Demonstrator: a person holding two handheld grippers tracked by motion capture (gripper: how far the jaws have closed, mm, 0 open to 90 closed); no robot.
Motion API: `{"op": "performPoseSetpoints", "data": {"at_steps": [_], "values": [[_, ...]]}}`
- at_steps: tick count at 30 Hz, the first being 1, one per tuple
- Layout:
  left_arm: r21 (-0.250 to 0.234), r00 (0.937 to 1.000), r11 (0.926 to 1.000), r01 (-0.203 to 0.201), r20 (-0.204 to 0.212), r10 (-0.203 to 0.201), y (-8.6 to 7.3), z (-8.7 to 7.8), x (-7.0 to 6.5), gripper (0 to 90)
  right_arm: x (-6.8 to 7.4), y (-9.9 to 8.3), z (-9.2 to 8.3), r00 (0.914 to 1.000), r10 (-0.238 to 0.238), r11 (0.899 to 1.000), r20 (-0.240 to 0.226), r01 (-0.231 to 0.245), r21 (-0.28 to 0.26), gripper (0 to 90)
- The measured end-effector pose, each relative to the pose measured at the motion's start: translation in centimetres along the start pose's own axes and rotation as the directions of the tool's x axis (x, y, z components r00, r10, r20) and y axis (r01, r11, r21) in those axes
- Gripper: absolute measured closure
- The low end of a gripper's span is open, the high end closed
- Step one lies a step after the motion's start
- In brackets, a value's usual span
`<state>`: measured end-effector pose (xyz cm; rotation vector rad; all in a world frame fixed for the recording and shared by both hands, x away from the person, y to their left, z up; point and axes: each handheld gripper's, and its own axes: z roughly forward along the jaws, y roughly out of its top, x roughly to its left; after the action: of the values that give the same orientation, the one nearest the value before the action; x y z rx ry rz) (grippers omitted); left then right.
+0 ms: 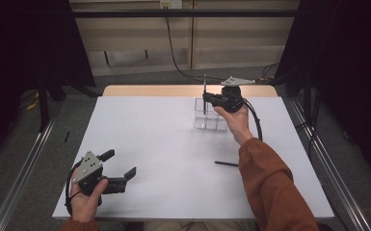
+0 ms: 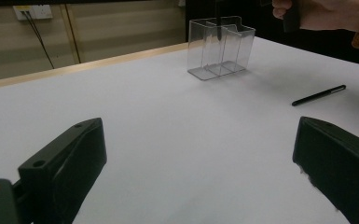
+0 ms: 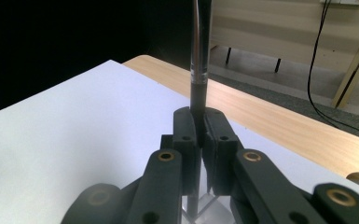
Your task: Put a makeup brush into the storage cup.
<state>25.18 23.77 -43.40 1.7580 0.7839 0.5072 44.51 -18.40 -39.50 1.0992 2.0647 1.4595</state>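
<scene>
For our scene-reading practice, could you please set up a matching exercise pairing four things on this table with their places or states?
Things:
1. left claw
2. right claw
3. upright pen
4. loose pen

Places or states:
A. lying flat on the white table
B. shut on a pen
C. open, with nothing between its jaws
D. held vertically above the clear organiser

Pairs: 1-C, 2-B, 3-D, 4-A
</scene>
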Motion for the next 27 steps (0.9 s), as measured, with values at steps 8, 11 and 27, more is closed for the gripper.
{"op": "performPoseSetpoints", "data": {"at_steps": [8,11,27], "values": [[0.007,1.0000,0.9999,-0.007,0.000,0.007,0.0,0.0,0.0,2.7,0.0,-0.8,0.4,0.9999,0.013,1.000,-0.006,-0.013,0.010,84.0],[0.009,1.0000,0.9999,-0.007,0.001,0.007,0.0,0.1,-0.1,2.7,-0.1,-1.2,0.5,0.9998,0.022,1.000,0.003,-0.022,0.019,84.0],[0.021,0.9999,0.9998,-0.007,0.008,0.006,-0.1,0.3,0.0,2.6,-0.3,-1.7,0.6,0.9992,0.041,0.999,-0.002,-0.041,0.010,76.8]]}}
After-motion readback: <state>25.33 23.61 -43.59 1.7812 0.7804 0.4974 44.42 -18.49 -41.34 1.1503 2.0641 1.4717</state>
